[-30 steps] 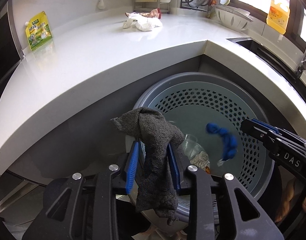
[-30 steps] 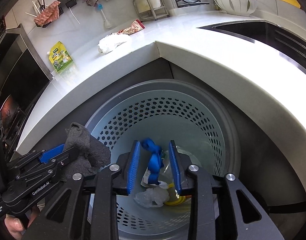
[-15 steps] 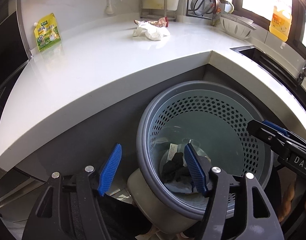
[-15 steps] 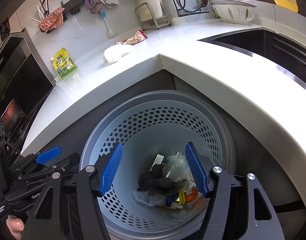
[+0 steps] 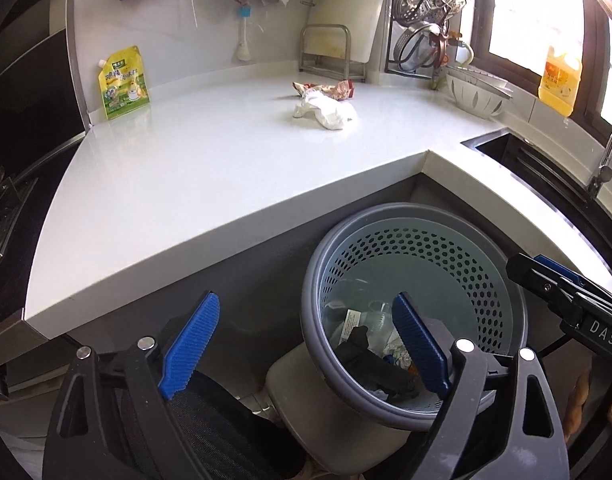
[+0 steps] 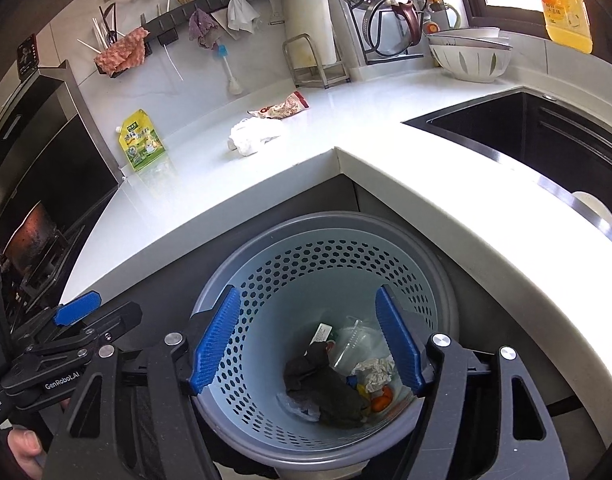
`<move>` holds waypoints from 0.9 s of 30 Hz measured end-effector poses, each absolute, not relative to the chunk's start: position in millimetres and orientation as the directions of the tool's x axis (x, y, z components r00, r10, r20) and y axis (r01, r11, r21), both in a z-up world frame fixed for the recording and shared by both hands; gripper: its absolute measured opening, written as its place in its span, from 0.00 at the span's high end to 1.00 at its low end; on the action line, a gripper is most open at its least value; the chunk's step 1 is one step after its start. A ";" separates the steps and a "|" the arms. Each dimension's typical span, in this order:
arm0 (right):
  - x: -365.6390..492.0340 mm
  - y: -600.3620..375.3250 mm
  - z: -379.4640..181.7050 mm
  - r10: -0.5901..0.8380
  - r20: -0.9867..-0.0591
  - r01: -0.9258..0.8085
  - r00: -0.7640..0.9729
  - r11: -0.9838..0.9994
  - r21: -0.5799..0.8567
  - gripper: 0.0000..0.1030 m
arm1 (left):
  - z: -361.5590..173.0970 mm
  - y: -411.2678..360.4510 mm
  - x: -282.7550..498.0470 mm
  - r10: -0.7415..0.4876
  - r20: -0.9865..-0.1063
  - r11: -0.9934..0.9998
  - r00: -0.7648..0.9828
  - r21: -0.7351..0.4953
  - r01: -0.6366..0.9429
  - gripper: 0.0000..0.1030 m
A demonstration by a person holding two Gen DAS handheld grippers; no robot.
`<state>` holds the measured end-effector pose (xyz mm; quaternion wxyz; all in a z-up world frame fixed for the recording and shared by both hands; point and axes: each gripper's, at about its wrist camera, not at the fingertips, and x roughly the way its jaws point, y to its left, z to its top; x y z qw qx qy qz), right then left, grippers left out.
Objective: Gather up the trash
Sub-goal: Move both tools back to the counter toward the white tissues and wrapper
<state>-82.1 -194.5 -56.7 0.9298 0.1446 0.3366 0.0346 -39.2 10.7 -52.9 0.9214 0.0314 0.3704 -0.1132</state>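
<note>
Here's the left gripper (image 5: 306, 344): matte black plastic arms with triangular cut-outs, round silver screw heads at the pivots, and ribbed bright-blue pads on the fingers (image 5: 190, 344). The right gripper (image 6: 306, 340) is built the same, black frame, silver screws, ridged blue fingers (image 6: 216, 340). From the right wrist view, the left unit's side shows white "GenRobot.AI" lettering and a blue tab on top. From the left wrist view, the right unit's body reads "DAS" in white. Bare skin of the left hand (image 6: 24, 450) shows at the lower edge, a thumbnail visible.
</note>
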 end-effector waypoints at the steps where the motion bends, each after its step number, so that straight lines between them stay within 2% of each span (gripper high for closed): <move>1: -84.0 -193.7 -54.1 0.162 -0.610 0.030 0.775 0.956 0.291 0.32 | -50.2 13.4 -40.5 -0.184 -0.683 0.974 0.707 -0.029 0.225 0.12; 16: -60.8 -196.3 -28.1 0.158 -0.573 0.004 0.804 0.962 0.271 0.30 | -0.7 37.3 -8.9 -0.112 -0.570 0.990 0.814 0.009 0.143 0.06; 27: 8.1 -199.0 -15.5 0.174 -0.574 -0.039 0.800 0.970 0.240 0.30 | 4.8 33.6 56.9 -0.086 -0.581 0.993 0.809 0.017 0.118 0.06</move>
